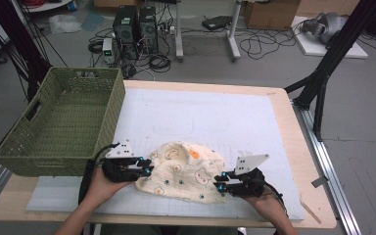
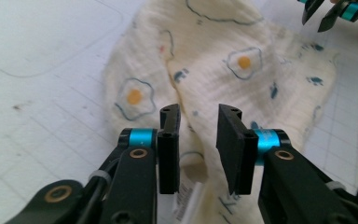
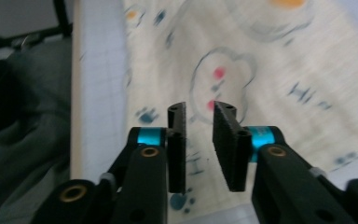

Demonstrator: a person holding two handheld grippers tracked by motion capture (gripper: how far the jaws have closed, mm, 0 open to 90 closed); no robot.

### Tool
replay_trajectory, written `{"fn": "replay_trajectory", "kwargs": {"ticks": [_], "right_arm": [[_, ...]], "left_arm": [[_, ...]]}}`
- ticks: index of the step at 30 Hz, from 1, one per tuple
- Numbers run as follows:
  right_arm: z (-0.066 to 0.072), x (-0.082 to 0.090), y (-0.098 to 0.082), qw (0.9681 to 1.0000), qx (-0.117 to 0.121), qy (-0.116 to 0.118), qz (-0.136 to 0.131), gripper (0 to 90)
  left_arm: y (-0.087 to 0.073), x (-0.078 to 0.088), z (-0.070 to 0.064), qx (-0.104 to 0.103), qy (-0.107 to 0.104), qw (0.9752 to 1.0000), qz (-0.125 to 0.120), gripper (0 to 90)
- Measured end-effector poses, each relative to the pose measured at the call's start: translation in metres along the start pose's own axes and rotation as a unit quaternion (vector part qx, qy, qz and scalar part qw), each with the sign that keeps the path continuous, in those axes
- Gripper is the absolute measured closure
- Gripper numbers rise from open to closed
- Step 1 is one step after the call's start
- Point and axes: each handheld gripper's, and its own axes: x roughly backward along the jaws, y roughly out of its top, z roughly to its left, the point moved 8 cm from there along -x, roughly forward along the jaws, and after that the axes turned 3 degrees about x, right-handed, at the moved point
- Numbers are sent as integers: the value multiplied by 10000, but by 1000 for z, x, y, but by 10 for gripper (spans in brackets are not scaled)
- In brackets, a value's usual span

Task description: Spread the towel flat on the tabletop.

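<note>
A cream cloth [image 1: 186, 171] printed with fried eggs and bears lies crumpled on the white mat, near the table's front edge. At the cloth's left edge is my left gripper [image 1: 149, 167], pointing right. In the left gripper view its jaws [image 2: 198, 112] stand a little apart over the cloth [image 2: 214, 60], with nothing pinched between them. My right gripper [image 1: 218, 182] sits at the cloth's right front corner, pointing left. Its jaws [image 3: 199, 106] also show a narrow gap above the cloth [image 3: 270, 70]. The right gripper's tips [image 2: 326, 11] appear at the far side of the cloth.
A green woven basket [image 1: 58, 122] stands on the table's left side, close behind my left hand. The white gridded mat [image 1: 200, 112] stretches behind the cloth. The wooden table edge [image 3: 77, 93] runs beside the right gripper. Computers and cables lie on the floor beyond.
</note>
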Motion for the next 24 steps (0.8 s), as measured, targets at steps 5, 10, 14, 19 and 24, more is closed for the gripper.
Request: {"fn": "replay_trajectory", "kwargs": {"ticks": [5, 10, 14, 19, 24], "right_arm": [[-27, 0, 15, 9992, -125, -346, -154, 666], [-57, -7, 24, 9975, -240, -637, -189, 610], [-75, -19, 18, 9966, -464, -684, -49, 575], [-86, -34, 8, 9954, -623, -701, 188, 622], [-84, -39, 6, 9966, -625, -479, 253, 889]], "left_arm": [[0, -6, 12, 185, 233, 9995, -43, 633], [-5, -19, 19, 264, 356, 9989, 134, 587], [-8, -29, 26, 330, 517, 9977, 281, 563], [-14, -36, 30, 275, 626, 9963, 523, 745], [-10, -37, 34, 240, 794, 9954, 484, 865]]}}
